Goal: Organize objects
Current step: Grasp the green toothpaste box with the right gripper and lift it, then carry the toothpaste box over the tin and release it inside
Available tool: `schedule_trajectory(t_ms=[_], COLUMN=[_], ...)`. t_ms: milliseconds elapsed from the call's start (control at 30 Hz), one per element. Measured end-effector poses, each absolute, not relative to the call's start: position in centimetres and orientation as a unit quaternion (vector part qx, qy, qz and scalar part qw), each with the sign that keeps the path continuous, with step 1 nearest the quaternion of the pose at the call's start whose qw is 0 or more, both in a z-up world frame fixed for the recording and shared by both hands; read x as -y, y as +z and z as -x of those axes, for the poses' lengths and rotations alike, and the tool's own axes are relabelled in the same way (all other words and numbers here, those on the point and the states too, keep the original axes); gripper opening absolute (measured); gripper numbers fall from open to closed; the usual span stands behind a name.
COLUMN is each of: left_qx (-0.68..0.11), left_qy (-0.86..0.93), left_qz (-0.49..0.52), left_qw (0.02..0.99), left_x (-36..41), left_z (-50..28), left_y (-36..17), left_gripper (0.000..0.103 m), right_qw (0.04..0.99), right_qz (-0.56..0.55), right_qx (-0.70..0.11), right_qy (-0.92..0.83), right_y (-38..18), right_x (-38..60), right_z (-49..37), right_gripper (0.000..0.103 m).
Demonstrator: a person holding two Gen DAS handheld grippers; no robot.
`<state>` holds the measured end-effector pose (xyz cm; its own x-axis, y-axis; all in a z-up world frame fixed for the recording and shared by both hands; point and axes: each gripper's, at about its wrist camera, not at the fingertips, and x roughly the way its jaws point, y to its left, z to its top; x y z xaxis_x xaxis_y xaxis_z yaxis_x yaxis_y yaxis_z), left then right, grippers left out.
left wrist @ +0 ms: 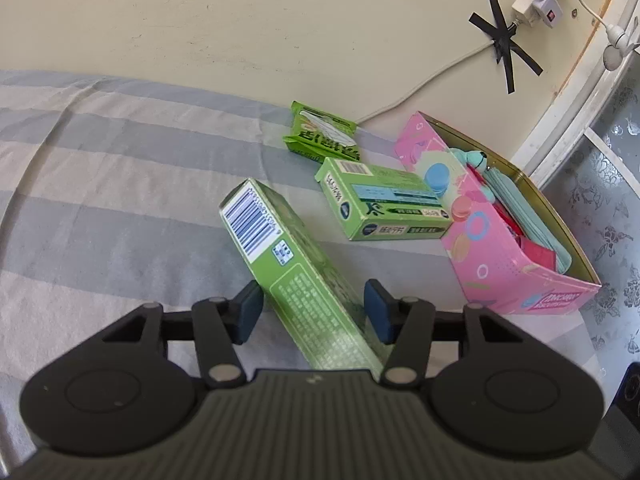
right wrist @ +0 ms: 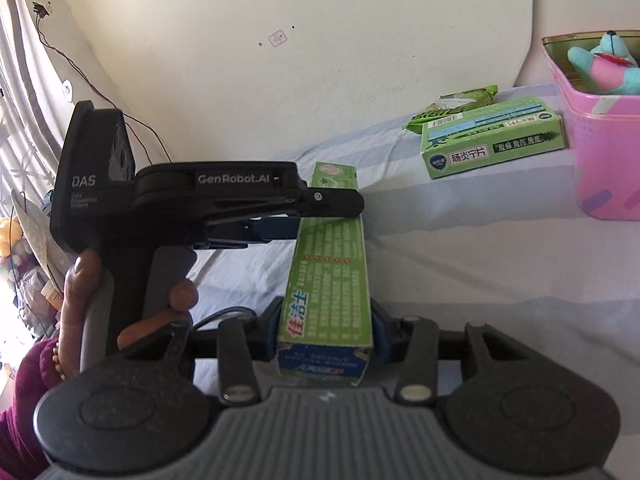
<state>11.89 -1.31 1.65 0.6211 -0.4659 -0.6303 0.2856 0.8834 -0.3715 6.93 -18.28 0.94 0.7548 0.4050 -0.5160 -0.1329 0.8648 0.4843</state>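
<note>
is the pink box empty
No, the pink box holds a teal soft toy and flat teal and red items stacked inside it.

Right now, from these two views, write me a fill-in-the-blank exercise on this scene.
1. The long box between the right claw's pads is coloured ___.
2. The plush toy sits inside the ___ tin.
3. Black ___ fixes the cable to the wall.
Missing words: green; pink; tape.
</note>
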Motion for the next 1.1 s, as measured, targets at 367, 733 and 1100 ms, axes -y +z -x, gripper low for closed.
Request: schedule_trajectory(t_ms=[367, 733, 1100], left_qx=[-0.275, -0.332, -0.312], left_qy=[-0.307, -0.323, -0.289], left_qz=[0.006, -0.016, -0.018], left_qw=[0.911, 0.886, 0.905], left_x=[15.6, 25.3, 22.8], left_z=[-13.8, -21.8, -19.2], left_y=[11.0, 7.7, 8.1], left_gripper=[0.056, 0.055, 0.055], right_qw=[0.971, 0.964, 0.975], right_qz=[-0.169, -0.186, -0.112], right_qx=[-0.166, -0.172, -0.15], right_qy=[0.029, -0.083, -0.12], right_y=[6.7, 4.5, 3.7], right_x=[25.0, 32.3, 30.8], right_z=[-4.2, -9.6, -8.3], right_gripper=[0.042, 0.045, 0.069])
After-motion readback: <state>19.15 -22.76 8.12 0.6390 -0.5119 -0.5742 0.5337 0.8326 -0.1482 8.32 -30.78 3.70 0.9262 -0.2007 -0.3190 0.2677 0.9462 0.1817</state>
